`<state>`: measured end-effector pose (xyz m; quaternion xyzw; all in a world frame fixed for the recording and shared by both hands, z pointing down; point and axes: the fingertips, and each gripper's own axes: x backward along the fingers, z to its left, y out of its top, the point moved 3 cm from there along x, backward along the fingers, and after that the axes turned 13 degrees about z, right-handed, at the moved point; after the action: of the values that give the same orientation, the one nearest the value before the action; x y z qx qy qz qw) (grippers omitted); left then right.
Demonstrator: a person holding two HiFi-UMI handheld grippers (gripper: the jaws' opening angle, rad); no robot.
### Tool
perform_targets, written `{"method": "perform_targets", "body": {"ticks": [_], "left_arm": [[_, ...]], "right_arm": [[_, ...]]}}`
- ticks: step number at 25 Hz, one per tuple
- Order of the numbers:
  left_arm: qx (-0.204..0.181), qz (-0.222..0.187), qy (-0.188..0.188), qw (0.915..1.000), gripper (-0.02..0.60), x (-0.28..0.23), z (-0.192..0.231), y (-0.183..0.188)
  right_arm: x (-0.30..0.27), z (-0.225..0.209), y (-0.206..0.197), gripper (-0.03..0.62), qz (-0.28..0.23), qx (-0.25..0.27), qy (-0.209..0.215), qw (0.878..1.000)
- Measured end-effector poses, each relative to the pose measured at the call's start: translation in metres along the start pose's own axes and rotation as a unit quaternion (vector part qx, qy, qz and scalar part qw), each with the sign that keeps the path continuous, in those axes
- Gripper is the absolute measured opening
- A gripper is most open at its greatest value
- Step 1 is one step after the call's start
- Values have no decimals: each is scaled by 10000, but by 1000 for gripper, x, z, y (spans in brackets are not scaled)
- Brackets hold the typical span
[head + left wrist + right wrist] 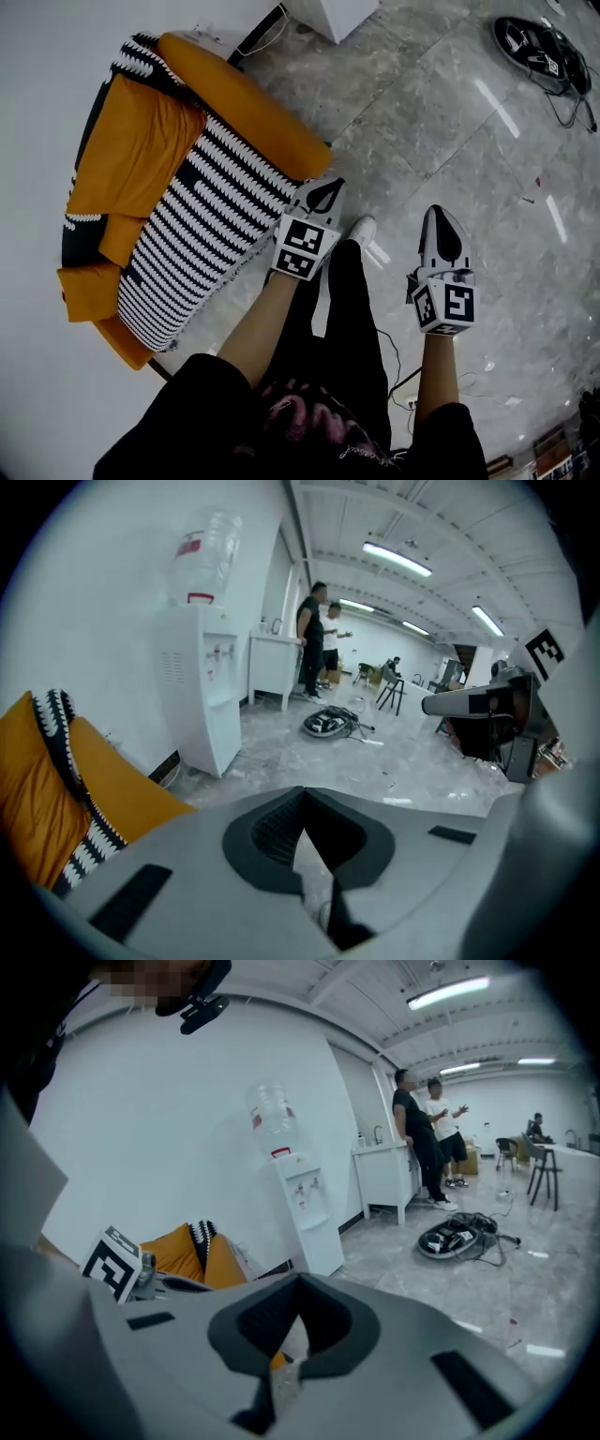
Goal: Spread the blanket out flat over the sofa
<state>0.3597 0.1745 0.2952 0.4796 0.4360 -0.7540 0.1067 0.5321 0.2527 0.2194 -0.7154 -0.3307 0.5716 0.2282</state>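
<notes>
I am holding the left gripper [323,194] and right gripper [441,228] over the floor, jaws closed together, both empty. The blanket [202,234] is lying draped across the sofa [244,98], likely spread enough to need no grip.

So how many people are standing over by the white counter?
2. A person in dark clothes stands right at the counter; a person in a white top stands just beside. A small third figure sits far back; others may be hidden.
</notes>
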Motion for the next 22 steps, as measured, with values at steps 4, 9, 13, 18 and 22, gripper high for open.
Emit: {"method": "perform_targets", "body": {"ticks": [4,9,13,18,22], "left_arm": [[273,-236,283,9989,11,33,22,1],[650,-602,754,9932,11,76,50,-1],[789,-790,1060,9881,11,107,67,-4],[995,-1025,1386,9800,11,149,86,-19],[1292,-1309,1750,9672,11,188,103,-39]], "right_arm": [[-8,27,18,20,19,181,209,9996],[-15,65,44,20,-93,508,539,9972],[-15,95,56,20,-118,720,796,9941],[-12,141,61,20,-88,1060,1085,9884],[-12,183,68,20,-175,1317,1342,9820]]}}
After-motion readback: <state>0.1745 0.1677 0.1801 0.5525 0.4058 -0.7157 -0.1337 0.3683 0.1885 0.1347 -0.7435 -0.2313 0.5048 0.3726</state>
